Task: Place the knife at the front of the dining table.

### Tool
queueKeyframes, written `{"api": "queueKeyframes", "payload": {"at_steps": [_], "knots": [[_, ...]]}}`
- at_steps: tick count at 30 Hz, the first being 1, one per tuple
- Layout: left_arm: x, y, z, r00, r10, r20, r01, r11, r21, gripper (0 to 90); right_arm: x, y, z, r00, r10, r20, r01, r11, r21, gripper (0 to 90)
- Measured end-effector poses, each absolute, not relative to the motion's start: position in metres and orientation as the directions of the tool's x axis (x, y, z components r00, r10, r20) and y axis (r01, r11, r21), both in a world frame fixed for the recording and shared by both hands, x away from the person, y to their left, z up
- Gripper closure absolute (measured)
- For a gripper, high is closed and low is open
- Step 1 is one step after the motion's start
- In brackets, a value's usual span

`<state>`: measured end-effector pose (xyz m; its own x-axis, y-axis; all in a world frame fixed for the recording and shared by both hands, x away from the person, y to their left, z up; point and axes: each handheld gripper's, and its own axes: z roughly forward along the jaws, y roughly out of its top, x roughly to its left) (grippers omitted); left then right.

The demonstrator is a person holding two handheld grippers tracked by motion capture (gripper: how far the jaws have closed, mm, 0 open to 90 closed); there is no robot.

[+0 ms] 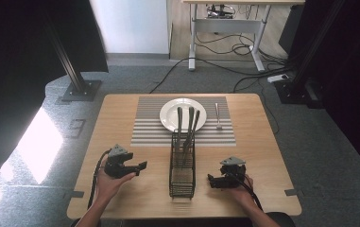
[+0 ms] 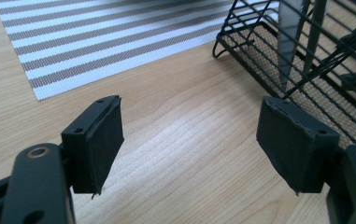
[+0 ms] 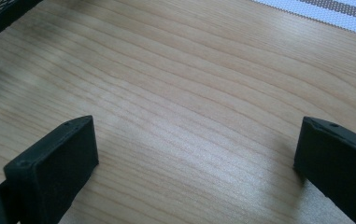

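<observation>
Left tool [image 1: 142, 165]: jaws wide apart with nothing between them, hovering just left of the wire caddy [image 1: 182, 182] and pointing at it. In the left gripper view the pads [image 2: 98, 144] frame bare wood, with the caddy's mesh corner up ahead.

Right tool [image 1: 211, 180]: also spread wide and holding nothing, sitting low on the other side of the caddy. The right gripper view has plain tabletop [image 3: 189, 93] between its jaws.

Wire caddy: tall, narrow black basket standing upright near the front middle of the tabletop, between the two tools. Three pieces of cutlery [image 1: 187, 124] stand in its far end, handles poking up and fanning out a bit. Can't tell which is which from here.

Plate [image 1: 168, 115]: white, looks bare, on the striped placemat [image 1: 149, 127] behind the caddy.

Fork [image 1: 218, 115]: lying on the mat just right of the plate, apart from it.

Risk 1: I reckon the caddy is tippy; a sideways tug on a handle could drag it over.

Risk 2: the handles sit close together, so wide jaws might catch two at once or knock the neighbours.

Risk 3: the metal is probably slick, so a pinch near the tip may slip.
</observation>
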<state>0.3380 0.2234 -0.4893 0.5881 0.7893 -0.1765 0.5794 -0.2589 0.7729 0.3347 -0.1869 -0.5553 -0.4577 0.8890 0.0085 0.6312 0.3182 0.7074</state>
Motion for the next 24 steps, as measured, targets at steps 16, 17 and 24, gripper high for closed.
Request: {"api": "queueKeyframes", "payload": {"at_steps": [16, 17, 24], "knots": [[0.347, 0.203, -0.466, 0.624, 0.764, -0.164, 0.530, -0.260, 0.807, 25.3, 0.334, -0.185, -0.555, -0.456, 0.890, 0.007, 0.629, 0.316, 0.711, 0.0], [0.347, 0.201, -0.465, 0.627, 0.761, -0.163, 0.528, -0.262, 0.808, 25.3, 0.334, -0.185, -0.555, -0.456, 0.890, 0.007, 0.629, 0.316, 0.710, 0.0], [0.353, 0.197, -0.456, 0.634, 0.752, -0.179, 0.512, -0.236, 0.826, 25.9, 0.334, -0.185, -0.556, -0.454, 0.891, 0.006, 0.628, 0.315, 0.711, 0.0]]}}
